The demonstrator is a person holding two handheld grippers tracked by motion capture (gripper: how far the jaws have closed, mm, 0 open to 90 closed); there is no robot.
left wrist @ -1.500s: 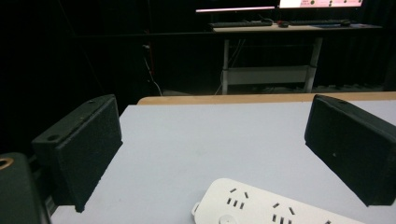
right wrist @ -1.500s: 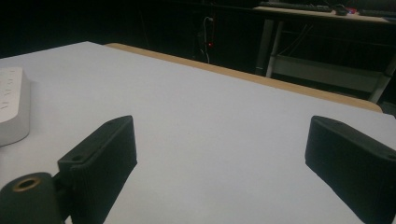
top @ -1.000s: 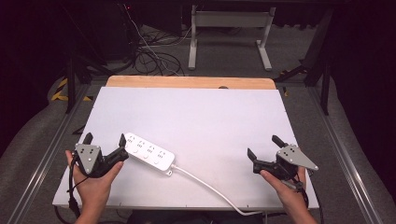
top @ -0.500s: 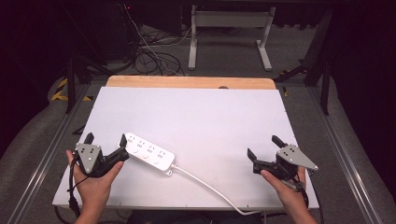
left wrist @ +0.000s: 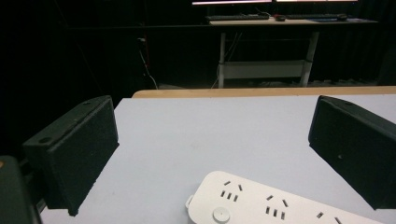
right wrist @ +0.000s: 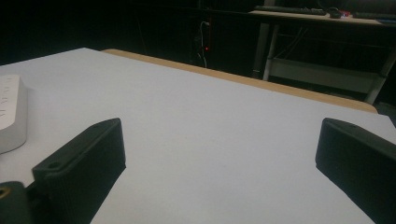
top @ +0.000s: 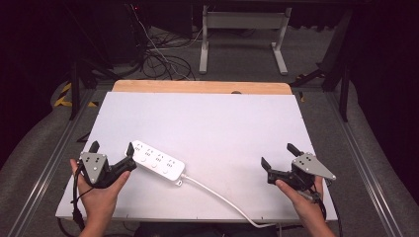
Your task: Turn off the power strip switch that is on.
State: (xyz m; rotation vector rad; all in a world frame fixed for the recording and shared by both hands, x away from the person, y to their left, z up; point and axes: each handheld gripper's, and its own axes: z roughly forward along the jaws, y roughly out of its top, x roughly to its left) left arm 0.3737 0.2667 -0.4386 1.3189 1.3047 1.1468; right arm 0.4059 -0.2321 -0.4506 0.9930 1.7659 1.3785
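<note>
Where white table lies bare, power strip beside left gripper.

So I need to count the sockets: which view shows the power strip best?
The high view: the whole power strip lies on the white table, cord included. The left gripper view shows its near end close up; the right gripper view just one end.

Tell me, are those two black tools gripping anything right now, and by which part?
Nothing is held. The left tool stands open beside the end of the white plastic power strip, and the right tool is open above bare table.
</note>
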